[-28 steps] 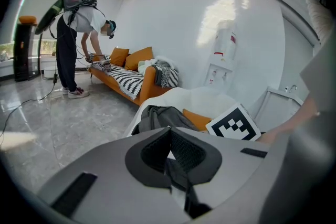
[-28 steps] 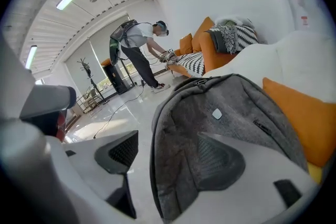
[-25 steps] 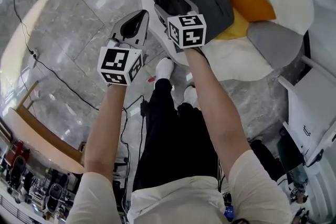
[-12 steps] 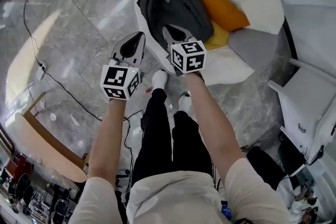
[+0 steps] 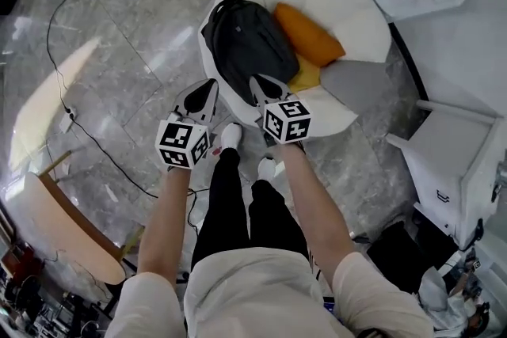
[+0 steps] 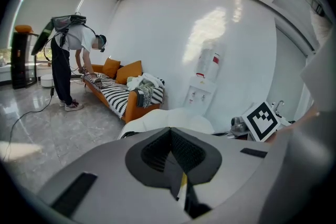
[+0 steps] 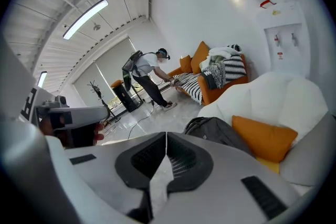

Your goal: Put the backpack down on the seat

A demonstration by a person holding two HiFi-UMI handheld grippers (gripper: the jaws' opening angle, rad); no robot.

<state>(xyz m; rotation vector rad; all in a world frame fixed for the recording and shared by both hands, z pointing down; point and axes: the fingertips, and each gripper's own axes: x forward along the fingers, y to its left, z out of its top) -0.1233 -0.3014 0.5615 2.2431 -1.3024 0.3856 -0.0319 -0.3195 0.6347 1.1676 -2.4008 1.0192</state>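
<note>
The dark grey backpack [image 5: 247,43] lies on the left part of the round white seat [image 5: 352,8], beside an orange cushion [image 5: 307,34]. Nothing holds it. My right gripper [image 5: 255,81] hovers at the seat's near rim, just short of the backpack, jaws shut and empty. Out over the marble floor, left of the seat, my left gripper [image 5: 209,85] is also shut and empty. In the right gripper view the jaws [image 7: 166,136] meet, with the backpack [image 7: 215,131] and the orange cushion [image 7: 262,136] beyond. The left gripper [image 6: 170,131] has its jaws together too.
A grey cushion [image 5: 348,83] lies on the seat's right side. White furniture [image 5: 459,162] stands at the right and a wooden piece [image 5: 71,225] at lower left. A cable [image 5: 87,131] runs over the floor. Farther off, another person [image 6: 68,60] bends over an orange striped sofa [image 6: 118,94].
Both grippers have drawn back from the backpack toward my body. The right one, earlier over the backpack's near edge, is now clear of it. The seat looks smaller and farther away.
</note>
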